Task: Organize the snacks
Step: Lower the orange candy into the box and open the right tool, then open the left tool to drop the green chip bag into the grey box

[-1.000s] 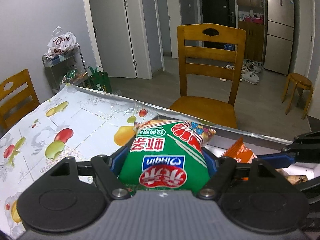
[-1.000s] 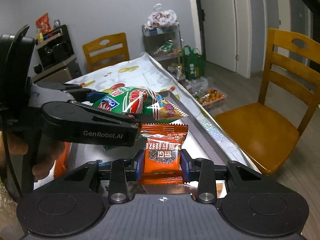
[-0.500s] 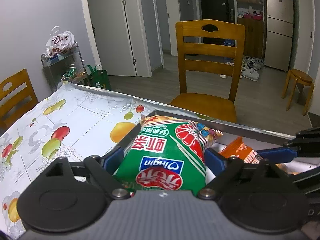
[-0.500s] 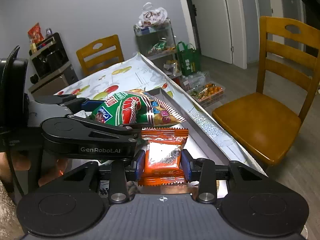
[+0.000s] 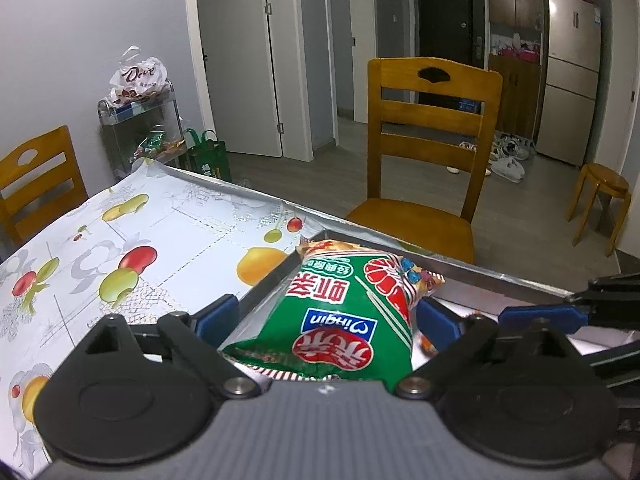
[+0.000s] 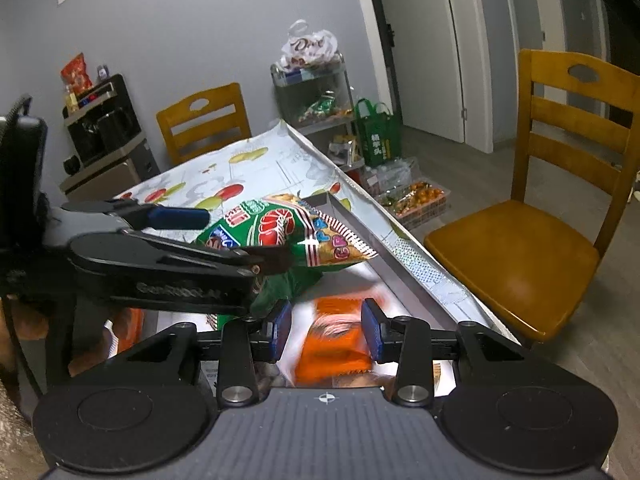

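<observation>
- My left claw [image 5: 326, 316] is letting go: its jaws are opening and now stand wide, clear of the green bag [image 5: 340, 336] on both sides. A second ago the pads were pressed against the bag's flanks.
- The bag lies between the open jaws but is no longer held. It rests inside the tray [image 5: 480, 272], with its top end propped on the tray's far corner and poking a little over the rim.
- The tray sits on the table [image 5: 120, 240] near the edge.
- By my reckoning the green bag is delivered. What remains for the left claw is to back off without dragging the bag out by its near end.
- My right claw [image 6: 326, 326] has hardly changed its gap, but the orange packet [image 6: 332, 344] between its pads has. It was sharp and high between the pads a moment ago; now it is smeared and sits lower, with daylight showing by the left pad.
- I cannot tell whether the right pads grip the packet or whether it is sliding free. It hangs over the tray floor, just beside the green bag.
- If it is slipping, it should land in the tray anyway, which suits the sorting.
</observation>
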The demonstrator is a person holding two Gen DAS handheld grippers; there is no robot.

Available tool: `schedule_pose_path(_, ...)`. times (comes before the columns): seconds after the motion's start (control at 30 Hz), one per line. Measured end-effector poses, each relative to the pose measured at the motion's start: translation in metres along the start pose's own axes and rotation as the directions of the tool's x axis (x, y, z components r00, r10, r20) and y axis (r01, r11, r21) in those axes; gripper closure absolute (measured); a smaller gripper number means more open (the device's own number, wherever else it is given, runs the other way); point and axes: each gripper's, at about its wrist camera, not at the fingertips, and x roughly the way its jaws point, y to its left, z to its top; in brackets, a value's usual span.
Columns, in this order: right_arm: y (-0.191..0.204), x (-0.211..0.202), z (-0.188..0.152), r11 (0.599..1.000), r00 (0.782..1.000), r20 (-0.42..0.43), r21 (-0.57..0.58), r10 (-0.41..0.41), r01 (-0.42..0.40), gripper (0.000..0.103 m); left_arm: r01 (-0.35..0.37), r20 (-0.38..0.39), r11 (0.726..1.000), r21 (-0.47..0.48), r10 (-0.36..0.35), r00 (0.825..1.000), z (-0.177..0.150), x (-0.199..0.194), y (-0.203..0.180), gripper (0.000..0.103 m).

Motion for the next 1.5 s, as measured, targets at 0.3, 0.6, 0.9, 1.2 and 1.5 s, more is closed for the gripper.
schedule_pose_path(0.3,0.009,-0.012,-0.001,1.000,1.000,0.029,-0.011,-0.008,0.008,0.038,0.020,0.034,1.000,-0.007,-0.019,0.999,-0.002,-0.027,-0.005,0.006)
schedule_pose_path(0.6,0.020,-0.031,-0.002,0.999,0.998,0.068,-0.042,0.001,0.001,0.014,0.028,0.057,0.999,-0.031,-0.026,0.998,-0.004,-0.054,-0.006,0.004)
schedule_pose_path(0.9,0.035,-0.049,-0.007,0.998,0.997,0.064,-0.041,0.051,-0.048,0.005,-0.020,0.077,0.997,-0.081,0.026,0.997,-0.015,-0.096,0.007,0.004)
schedule_pose_path(1.2,0.061,-0.057,-0.012,0.995,0.995,0.053,-0.070,0.080,-0.076,0.002,-0.091,0.099,0.991,-0.093,0.100,0.990,-0.041,-0.147,0.024,0.004)
schedule_pose_path(1.5,0.087,-0.060,-0.016,0.990,0.995,0.036,-0.111,0.091,-0.086,0.001,-0.130,0.124,0.983,-0.127,0.146,0.981,-0.070,-0.193,0.048,0.004)
